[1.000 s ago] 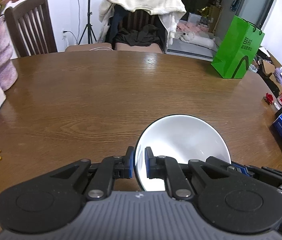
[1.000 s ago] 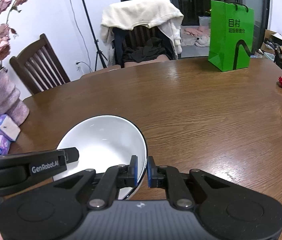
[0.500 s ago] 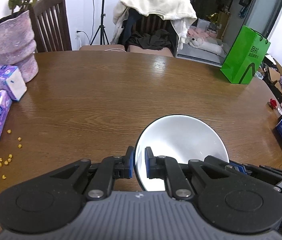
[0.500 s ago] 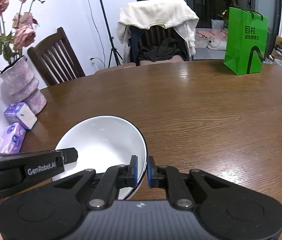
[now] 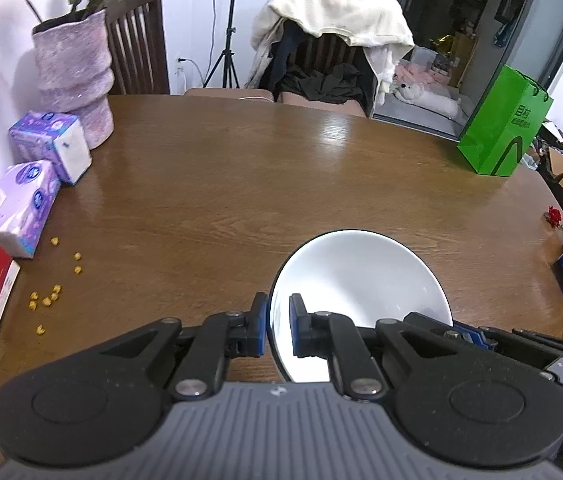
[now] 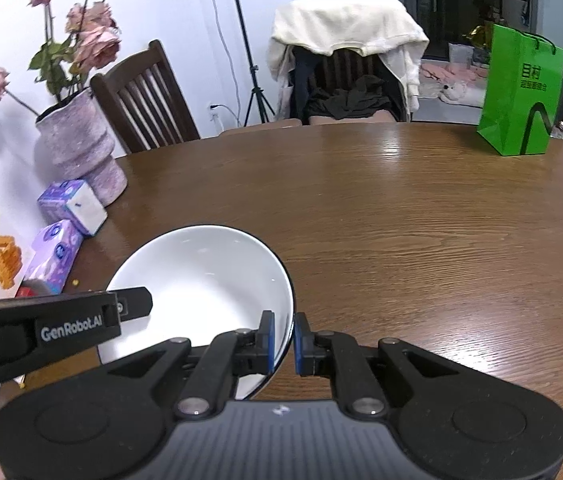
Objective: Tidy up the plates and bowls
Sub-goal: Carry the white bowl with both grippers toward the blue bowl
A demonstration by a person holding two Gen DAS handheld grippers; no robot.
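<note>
1. The white bowl is pinched at its left rim by the left gripper and at its right rim by the right gripper, both clamped tight.
2. It's held just over the wooden table.
3. Tissue packs and a vase are seen further left.
4. A green bag is parked at the far edge.

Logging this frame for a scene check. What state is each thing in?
white bowl: upright, empty, gripped at opposite rim edges
left gripper: shut on bowl's rim
right gripper: shut on bowl's rim
green bag: standing upright
yellow crumbs: scattered on table
</note>
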